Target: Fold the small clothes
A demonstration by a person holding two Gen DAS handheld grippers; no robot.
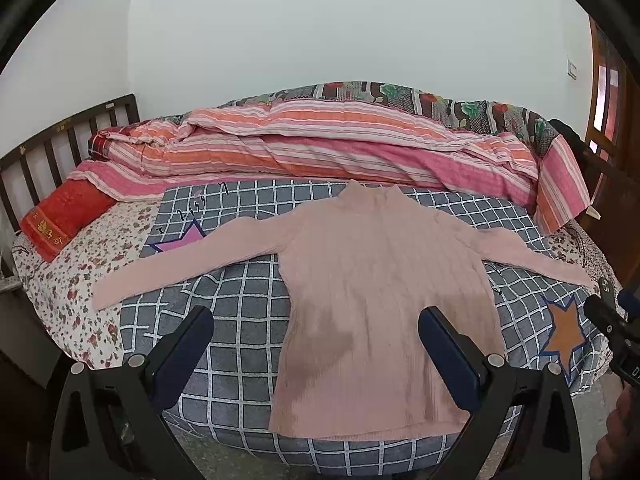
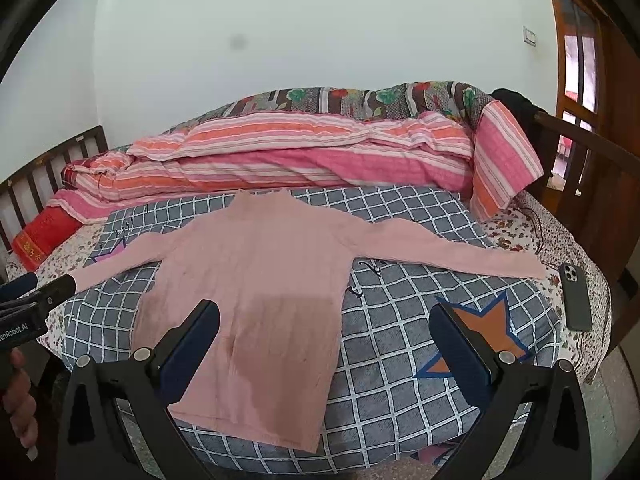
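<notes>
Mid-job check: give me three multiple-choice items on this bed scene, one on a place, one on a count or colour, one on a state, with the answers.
1. Where does the phone lie?
A. on the sweater
B. on the floral sheet beyond the right sleeve's cuff
C. on the striped quilt

2. What colour is the sweater?
A. pink
B. grey
C. red

3. How is the sweater lying?
A. folded in half
B. bunched up
C. spread flat, both sleeves out

Answers:
1 B, it lies on the floral sheet by the bed's edge.
2 A, pink against the grey checked blanket.
3 C, no fold yet; the left gripper and right gripper hover with jaws open.
</notes>
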